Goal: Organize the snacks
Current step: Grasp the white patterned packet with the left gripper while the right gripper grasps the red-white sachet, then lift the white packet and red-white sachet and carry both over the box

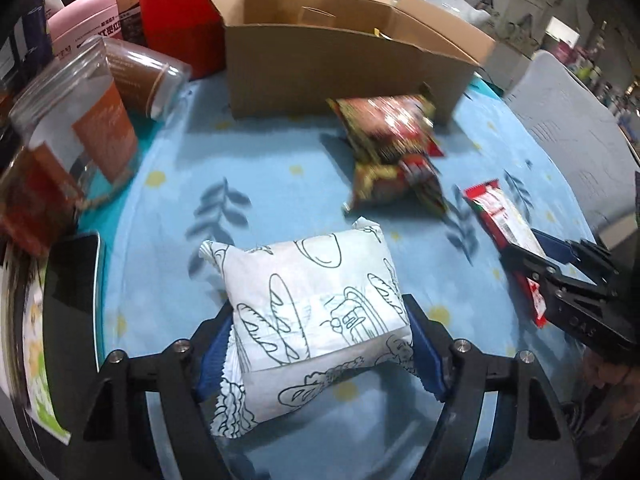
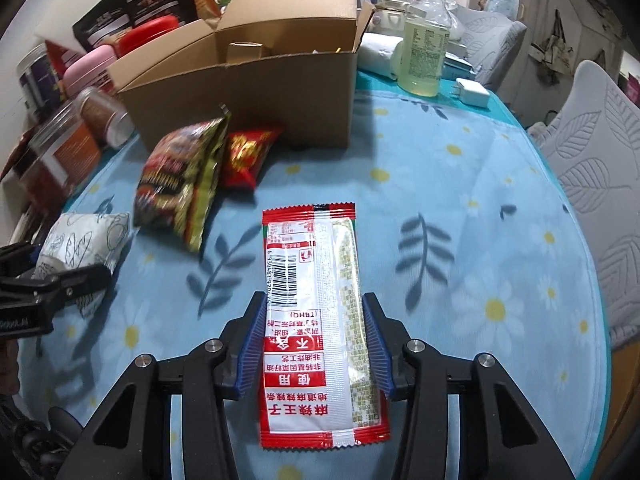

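Your left gripper (image 1: 320, 344) pinches the white bread-print pouch (image 1: 316, 304); your right gripper (image 2: 316, 344) pinches the red-and-white spicy-strip packet (image 2: 316, 312); two red snack bags (image 2: 180, 184) lie at 11 o'clock; the open cardboard box (image 2: 248, 92) stands beyond at 12 on the blue floral cloth (image 2: 460, 208).

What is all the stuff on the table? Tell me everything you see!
cardboard box: one, brown, open, back of table
white bread packet: one, white with drawings, held in left gripper
red-and-white packet: one, held in right gripper
dark snack bag: one, before the box
red snack bag: one, beside the dark bag
clear jars: two, left edge
bottle: one, yellowish, right of box
tablecloth: blue, flowered
left gripper: black, blue pads
right gripper: black, blue pads
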### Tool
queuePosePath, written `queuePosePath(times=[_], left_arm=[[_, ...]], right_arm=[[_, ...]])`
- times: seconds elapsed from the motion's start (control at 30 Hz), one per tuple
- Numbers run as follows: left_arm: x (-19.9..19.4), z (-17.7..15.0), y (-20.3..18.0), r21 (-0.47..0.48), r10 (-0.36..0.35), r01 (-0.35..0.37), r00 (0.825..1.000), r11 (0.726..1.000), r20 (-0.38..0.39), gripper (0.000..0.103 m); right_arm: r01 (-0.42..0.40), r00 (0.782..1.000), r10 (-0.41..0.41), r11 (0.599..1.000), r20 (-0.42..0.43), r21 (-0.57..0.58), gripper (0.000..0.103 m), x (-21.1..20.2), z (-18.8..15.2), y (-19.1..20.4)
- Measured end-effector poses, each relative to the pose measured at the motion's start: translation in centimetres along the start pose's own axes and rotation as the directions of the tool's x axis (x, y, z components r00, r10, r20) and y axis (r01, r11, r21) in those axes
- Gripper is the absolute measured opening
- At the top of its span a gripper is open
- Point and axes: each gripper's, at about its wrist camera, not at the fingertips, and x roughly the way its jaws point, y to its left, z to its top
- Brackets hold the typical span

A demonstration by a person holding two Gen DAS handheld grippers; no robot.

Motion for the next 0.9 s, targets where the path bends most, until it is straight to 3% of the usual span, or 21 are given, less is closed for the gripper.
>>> queuePosePath(times=[0.33,0.53,0.67,0.73,0.83,0.9], left_arm=[[-1.4,-2.9,-1.1,0.048,-0.032,0.033,0.999,0.998,-0.016,0.076],[-1.0,-3.2,-1.8,0.082,0.013,-0.013,1.000,0.997,-0.001,0.083],[-0.1,-3.0,-2.9,0.124,0.084,-0.084,0.996,0.989,0.003,0.092],[-0.1,-3.0,-2.8,0.109,0.078,-0.079,0.997,0.991,0.008,0.092],[-0.2,-3.0,-2.4,0.099,0.074,-0.076,0.997,0.992,0.025,0.091],[-0.4,-3.1,-2.3,0.100,0.090,-0.094,0.995,0.991,0.049,0.082]], right_arm=[[-0.023,1.000,0.022,0.999,-0.021,-0.042,0.047,-2.7,-4.0,2.0],[-0.010,1.000,0.009,0.998,-0.011,-0.070,0.056,-2.8,-4.5,2.9],[-0.011,1.000,0.011,0.995,-0.008,-0.099,0.072,-2.3,-4.4,3.4],[-0.013,1.000,0.013,0.995,-0.001,-0.102,0.074,-2.2,-4.4,3.3],[-0.020,1.000,0.021,0.995,0.009,-0.100,0.073,-2.3,-4.4,3.2],[-0.008,1.000,0.011,0.995,0.024,-0.101,0.058,-2.4,-4.5,3.2]])
